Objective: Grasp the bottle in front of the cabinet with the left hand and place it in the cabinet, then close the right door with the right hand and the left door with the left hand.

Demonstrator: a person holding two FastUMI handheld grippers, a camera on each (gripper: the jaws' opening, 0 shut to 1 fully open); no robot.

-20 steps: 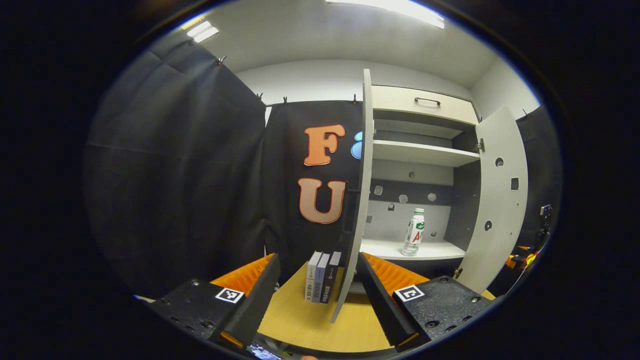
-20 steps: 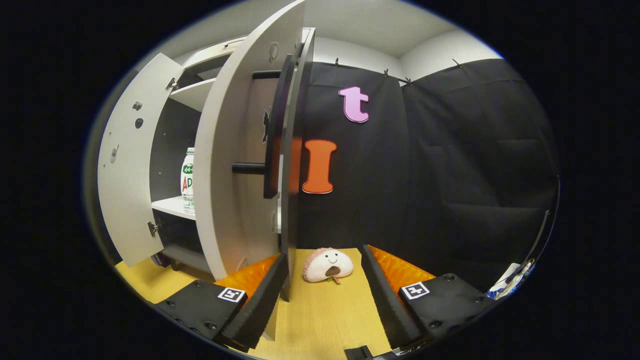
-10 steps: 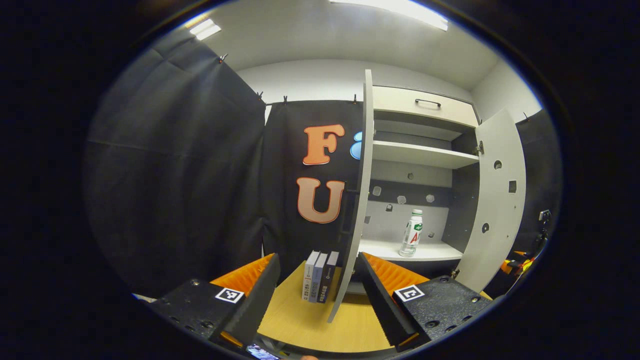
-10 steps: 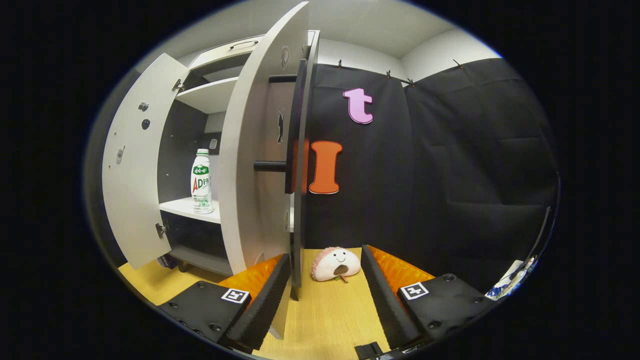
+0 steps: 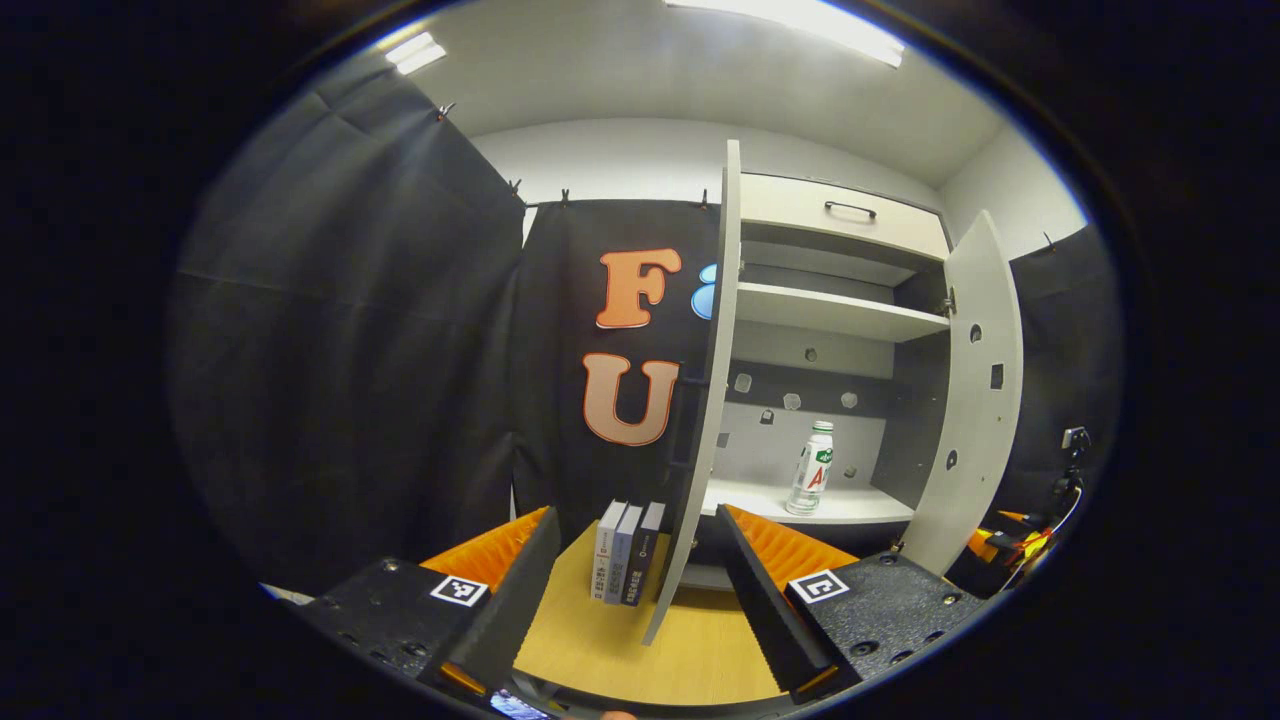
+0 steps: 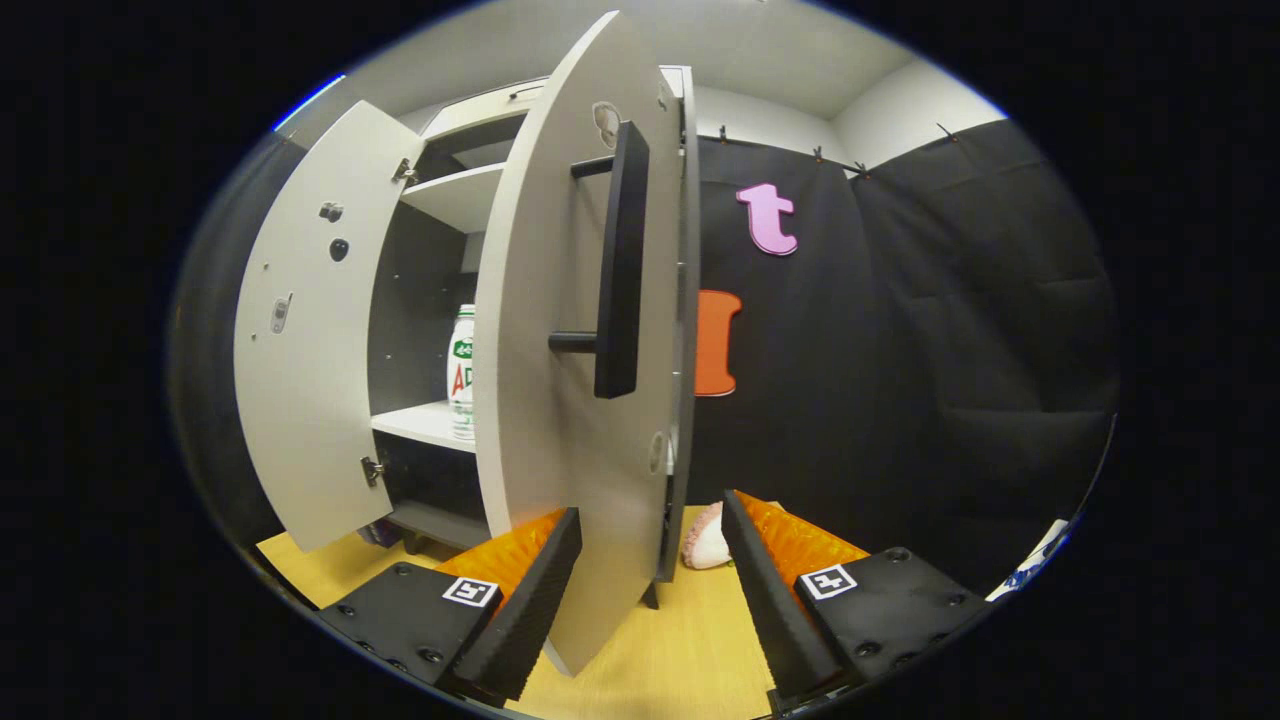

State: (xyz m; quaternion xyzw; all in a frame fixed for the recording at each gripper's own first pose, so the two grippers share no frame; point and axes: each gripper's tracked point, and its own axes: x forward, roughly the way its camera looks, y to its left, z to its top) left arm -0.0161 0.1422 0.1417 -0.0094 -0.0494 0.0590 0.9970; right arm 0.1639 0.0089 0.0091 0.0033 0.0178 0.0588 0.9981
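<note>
Right tongs (image 6: 648, 560) open around the right door's (image 6: 560, 420) lower edge, left tongs (image 5: 635, 570) open and empty, bottle (image 5: 808, 482) on the cabinet shelf (image 5: 850, 508) ahead.

I see the bottle (image 5: 809, 467) upright on the cabinet (image 5: 838, 318) shelf, both doors open, my left gripper (image 5: 632, 585) spread before it.

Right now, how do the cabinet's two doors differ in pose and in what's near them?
The right door lies between the right gripper's open fingers; the left door lies between the left gripper's fingers. The right door shows its black handle; the left door is seen edge-on. Both are open.
</note>
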